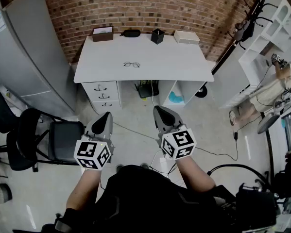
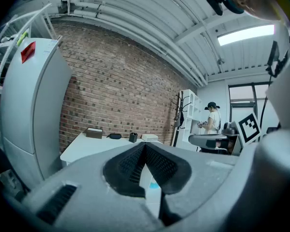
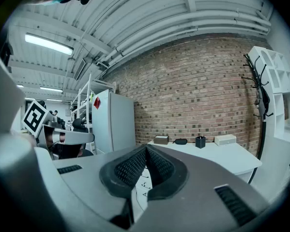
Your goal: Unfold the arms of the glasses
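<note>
The glasses (image 1: 131, 64) are seen on the table (image 1: 184, 62) only in the head view. The left hand-held gripper (image 2: 144, 145) and right hand-held gripper (image 3: 145, 149) are shown pressed together, empty.

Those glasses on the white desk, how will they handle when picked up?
The glasses look thin-framed, so they are probably light and easily bent. Lying flat on the smooth desk, they would likely slide when nudged, not roll.

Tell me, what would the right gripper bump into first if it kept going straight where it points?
Probably the white desk, at its front edge or the drawers just below. The right gripper, shut and empty, points roughly level at it, with nothing standing between. Depth is hard to judge.
</note>
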Available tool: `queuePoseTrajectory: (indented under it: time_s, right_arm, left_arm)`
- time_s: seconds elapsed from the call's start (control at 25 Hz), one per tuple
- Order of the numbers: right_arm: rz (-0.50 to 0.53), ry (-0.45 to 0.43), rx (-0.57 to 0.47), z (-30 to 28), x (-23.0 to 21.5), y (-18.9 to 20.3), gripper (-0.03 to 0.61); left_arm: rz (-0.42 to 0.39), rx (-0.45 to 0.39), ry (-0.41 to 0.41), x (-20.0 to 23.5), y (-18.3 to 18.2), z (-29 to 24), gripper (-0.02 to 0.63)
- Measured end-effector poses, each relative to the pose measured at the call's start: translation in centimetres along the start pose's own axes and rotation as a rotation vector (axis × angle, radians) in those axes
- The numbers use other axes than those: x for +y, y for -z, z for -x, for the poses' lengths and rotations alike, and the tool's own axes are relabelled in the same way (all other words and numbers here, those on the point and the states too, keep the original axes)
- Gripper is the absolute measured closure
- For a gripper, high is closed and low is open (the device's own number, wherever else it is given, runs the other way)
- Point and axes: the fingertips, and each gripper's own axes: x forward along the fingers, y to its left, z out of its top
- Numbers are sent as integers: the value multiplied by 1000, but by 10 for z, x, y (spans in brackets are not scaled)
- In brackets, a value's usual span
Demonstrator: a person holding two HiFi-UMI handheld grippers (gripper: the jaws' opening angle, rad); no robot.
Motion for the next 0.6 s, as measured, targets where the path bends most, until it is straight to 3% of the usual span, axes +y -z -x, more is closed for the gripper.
queuePoseTrajectory:
  time_s: [0.6]
  right_arm:
    - [-13, 24, -41, -5, 2, -7, 571]
  left_arm:
    - [26, -17, 9, 11, 1, 3, 606]
